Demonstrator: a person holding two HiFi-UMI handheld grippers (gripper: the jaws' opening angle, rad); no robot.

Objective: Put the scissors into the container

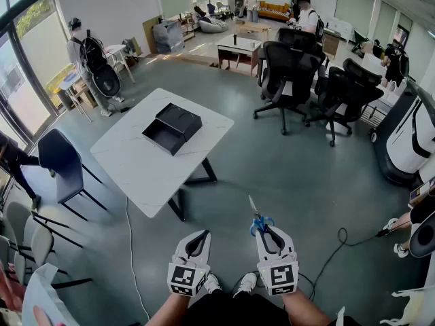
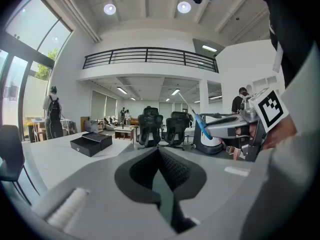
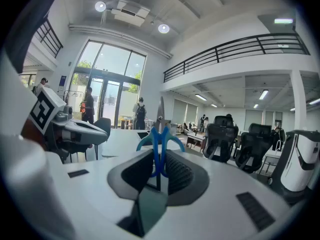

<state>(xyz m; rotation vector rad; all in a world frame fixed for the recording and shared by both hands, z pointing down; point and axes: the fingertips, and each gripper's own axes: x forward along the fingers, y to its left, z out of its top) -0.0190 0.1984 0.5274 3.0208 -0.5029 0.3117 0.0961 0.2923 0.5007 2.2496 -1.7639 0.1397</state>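
Blue-handled scissors [image 1: 257,219] stick out of my right gripper [image 1: 269,235], which is shut on the handles; the blades point away from me. In the right gripper view the scissors [image 3: 160,139] stand upright between the jaws, blade tip up. My left gripper [image 1: 197,243] is shut with nothing in it, held beside the right one above the floor. The container is a black open box [image 1: 172,128] on the white table [image 1: 136,168], well ahead and left of both grippers. The left gripper view shows the box [image 2: 91,142] far left and the scissors [image 2: 200,124] at right.
A dark chair [image 1: 58,165] stands left of the table. Black office chairs [image 1: 289,73] are beyond on the right. A white cable [image 1: 129,250] and a black cable [image 1: 333,250] run across the grey floor. People stand at the room's edges.
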